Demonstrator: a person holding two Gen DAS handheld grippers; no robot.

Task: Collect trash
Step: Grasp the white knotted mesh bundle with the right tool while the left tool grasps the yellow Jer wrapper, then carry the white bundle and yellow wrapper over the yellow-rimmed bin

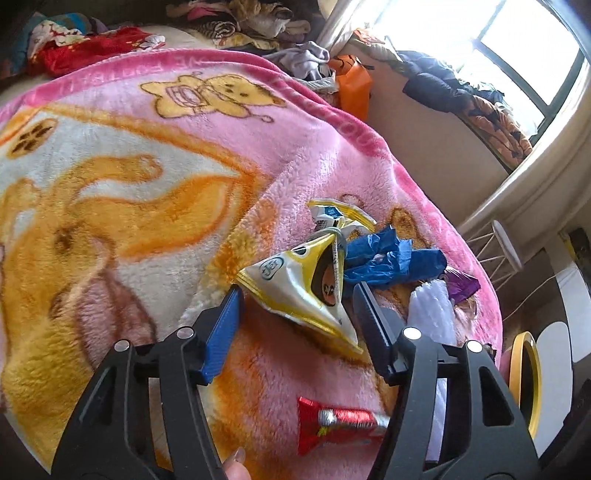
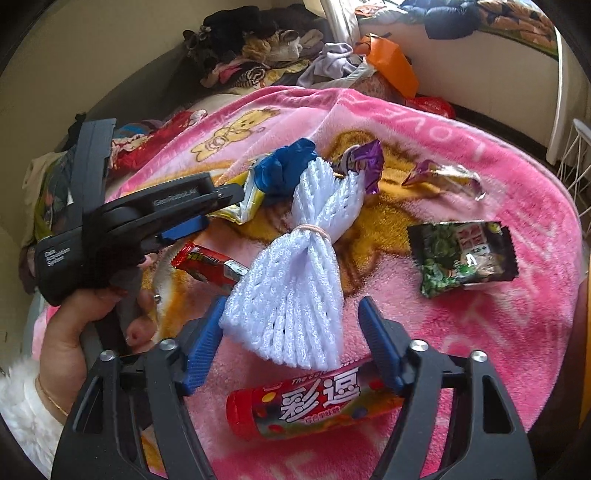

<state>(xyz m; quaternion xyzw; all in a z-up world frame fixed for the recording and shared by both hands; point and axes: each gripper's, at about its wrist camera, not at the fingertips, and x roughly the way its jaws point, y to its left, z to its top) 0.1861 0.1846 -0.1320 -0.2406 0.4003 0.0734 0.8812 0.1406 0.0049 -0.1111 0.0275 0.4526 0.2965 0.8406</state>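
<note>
Crinkly foil wrapper (image 1: pixel 295 291), ribbed foam net (image 2: pixel 291 291), fleecy blanket (image 1: pixel 129 166).

A pink cartoon blanket (image 1: pixel 155 155) spreads beneath the tongs. Ahead, piled clothes (image 1: pixel 251 22) meet a beige wall. A bright window (image 1: pixel 509 40) glares far right.

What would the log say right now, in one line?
left gripper: open around yellow-white foil wrapper | right gripper: open around white foam net | pink fleece blanket

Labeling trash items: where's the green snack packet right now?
Right wrist view, right side: green snack packet lies flat on the pink blanket, right of the white foam net.
</note>
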